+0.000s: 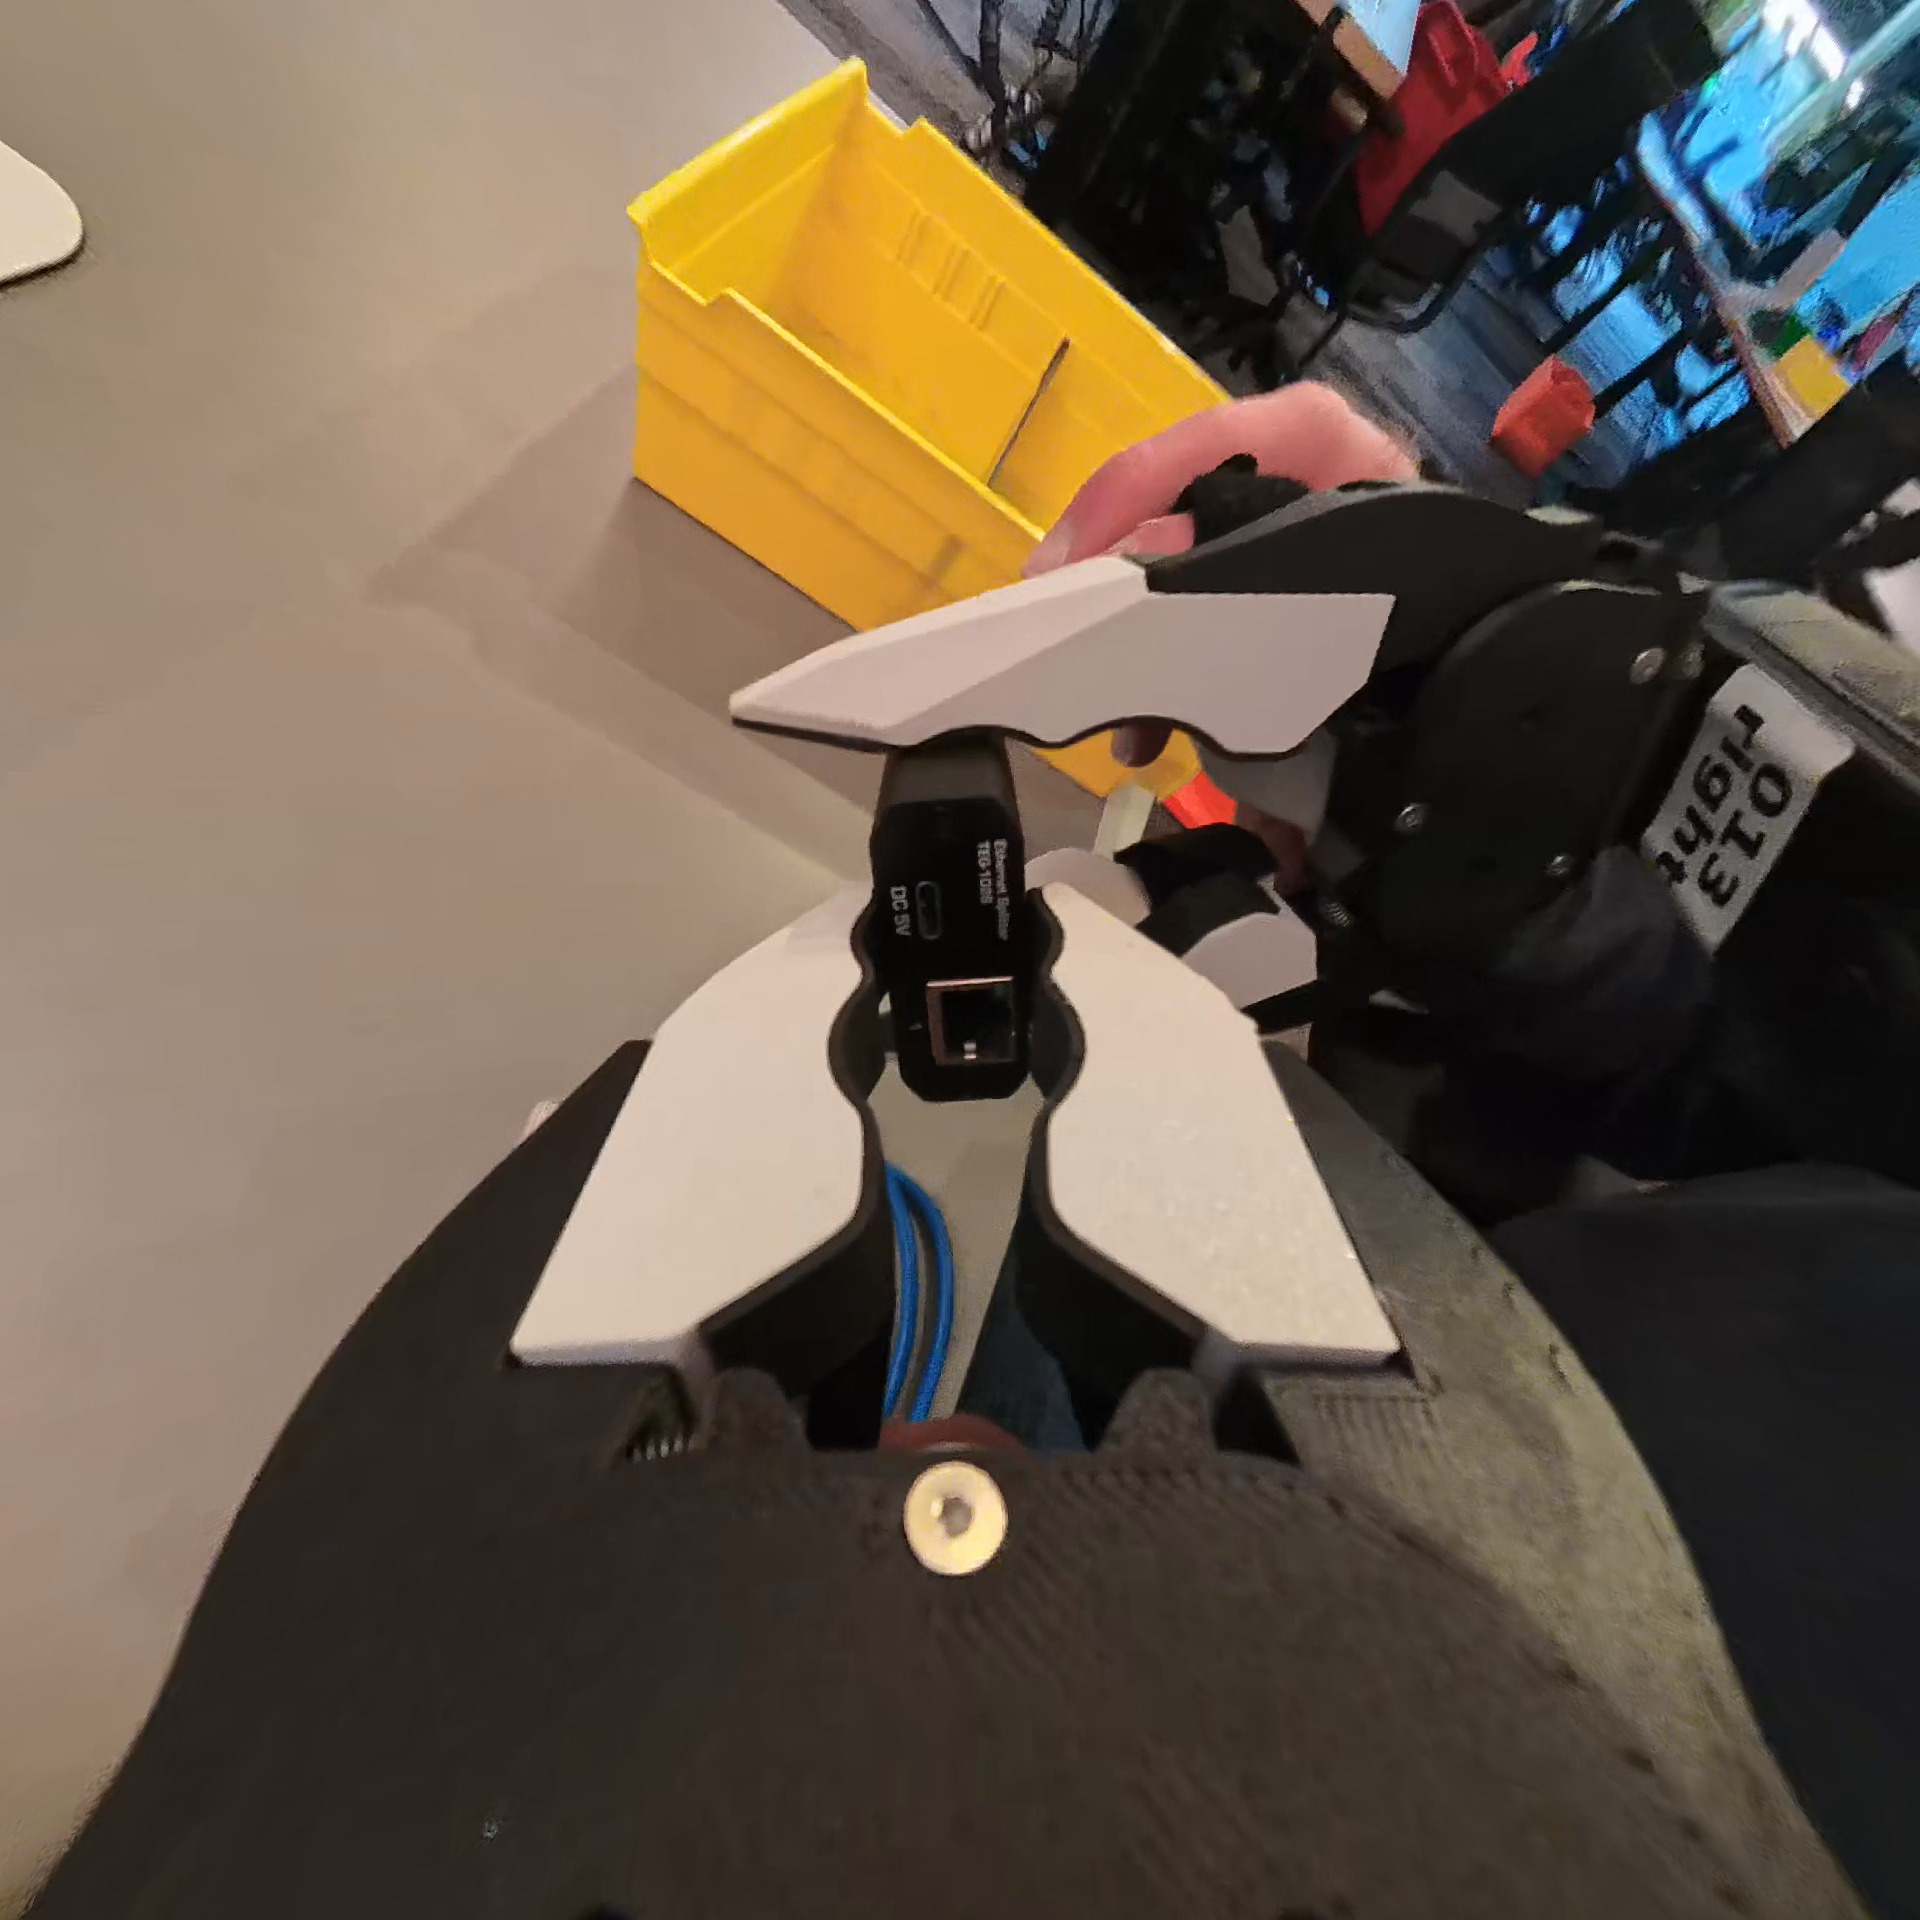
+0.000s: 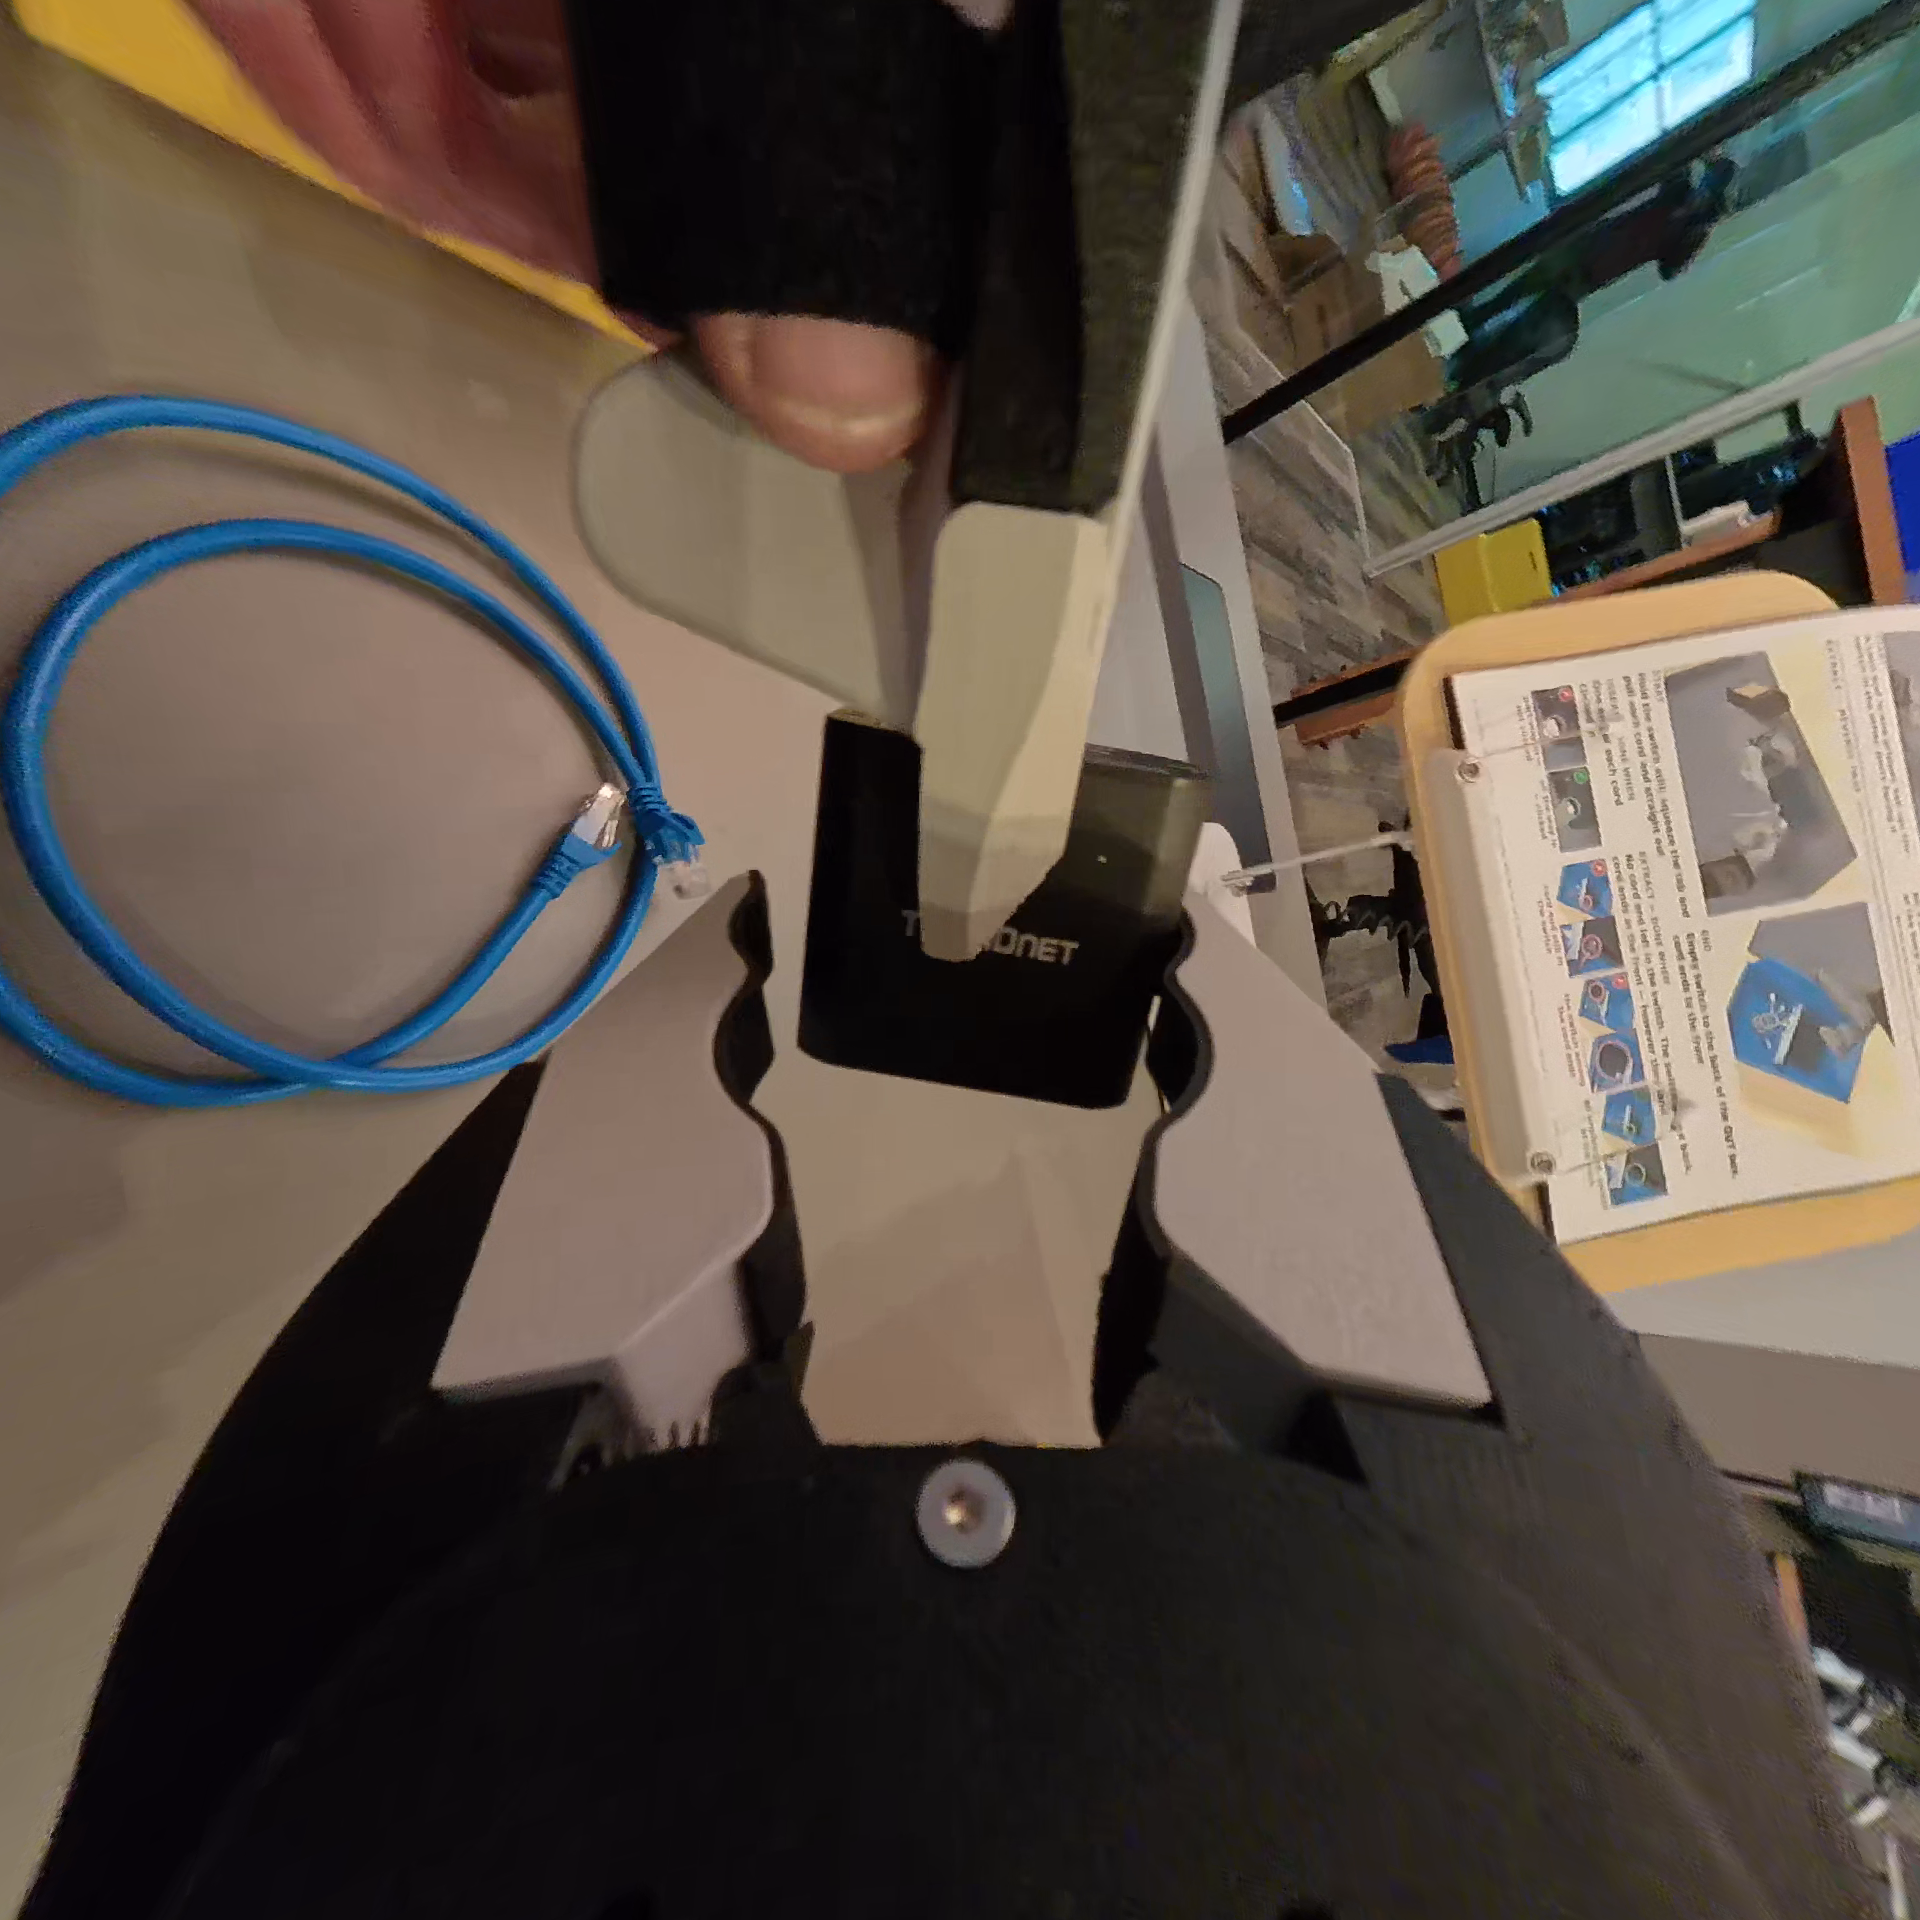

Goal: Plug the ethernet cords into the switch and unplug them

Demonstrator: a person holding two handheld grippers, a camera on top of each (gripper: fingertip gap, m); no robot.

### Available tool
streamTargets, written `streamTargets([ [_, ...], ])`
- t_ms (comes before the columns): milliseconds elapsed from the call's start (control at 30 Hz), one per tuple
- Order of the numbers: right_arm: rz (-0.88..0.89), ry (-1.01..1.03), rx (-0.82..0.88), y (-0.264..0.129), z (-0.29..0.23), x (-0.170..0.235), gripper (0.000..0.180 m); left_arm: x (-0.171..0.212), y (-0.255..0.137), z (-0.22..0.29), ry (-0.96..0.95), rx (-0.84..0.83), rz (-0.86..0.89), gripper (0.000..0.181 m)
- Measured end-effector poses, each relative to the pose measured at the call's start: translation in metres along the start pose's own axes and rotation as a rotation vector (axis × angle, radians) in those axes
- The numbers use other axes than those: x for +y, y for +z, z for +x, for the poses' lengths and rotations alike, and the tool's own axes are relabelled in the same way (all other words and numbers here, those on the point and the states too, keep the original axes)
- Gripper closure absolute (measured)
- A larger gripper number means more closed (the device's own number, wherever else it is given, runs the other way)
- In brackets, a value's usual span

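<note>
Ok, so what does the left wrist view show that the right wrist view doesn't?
Only the left wrist view shows the end face of the switch with its empty port, and the inside of the yellow bin. Only the right wrist view shows the illustrated instruction sheet and the plug ends of the blue ethernet cord, lying loose on the table. Both show the switch clamped in the jaws of the left gripper, the right gripper either side of it, and part of the blue ethernet cord.

We see plain grey-beige surface (image 1: 312, 623); behind it dark cluttered workshop, red items (image 1: 1444, 94), bright blue-lit windows (image 1: 1787, 208). On right we see glass partition (image 2: 1662, 343), light wooden board (image 2: 1704, 935) with printed sheet.
</note>
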State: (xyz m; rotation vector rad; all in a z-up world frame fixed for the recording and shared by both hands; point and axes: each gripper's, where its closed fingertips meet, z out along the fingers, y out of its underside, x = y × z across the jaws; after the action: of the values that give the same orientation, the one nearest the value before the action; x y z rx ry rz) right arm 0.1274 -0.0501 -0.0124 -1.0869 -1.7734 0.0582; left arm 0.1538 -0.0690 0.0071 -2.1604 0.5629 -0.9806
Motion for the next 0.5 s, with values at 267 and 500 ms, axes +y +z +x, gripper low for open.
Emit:
streamTargets([
  [267, 0.004, 0.045, 0.033, -0.002, 0.003, 0.002, 0.118, 0.000, 0.002, 0.004, -0.009, -0.009, 0.058, 0.157],
  [500, 0.163, 0.269, -0.272, -0.016, -0.006, 0.000, 0.119, -0.007, -0.025, 0.013, 0.258, 0.004, 0.117, 0.126],
])
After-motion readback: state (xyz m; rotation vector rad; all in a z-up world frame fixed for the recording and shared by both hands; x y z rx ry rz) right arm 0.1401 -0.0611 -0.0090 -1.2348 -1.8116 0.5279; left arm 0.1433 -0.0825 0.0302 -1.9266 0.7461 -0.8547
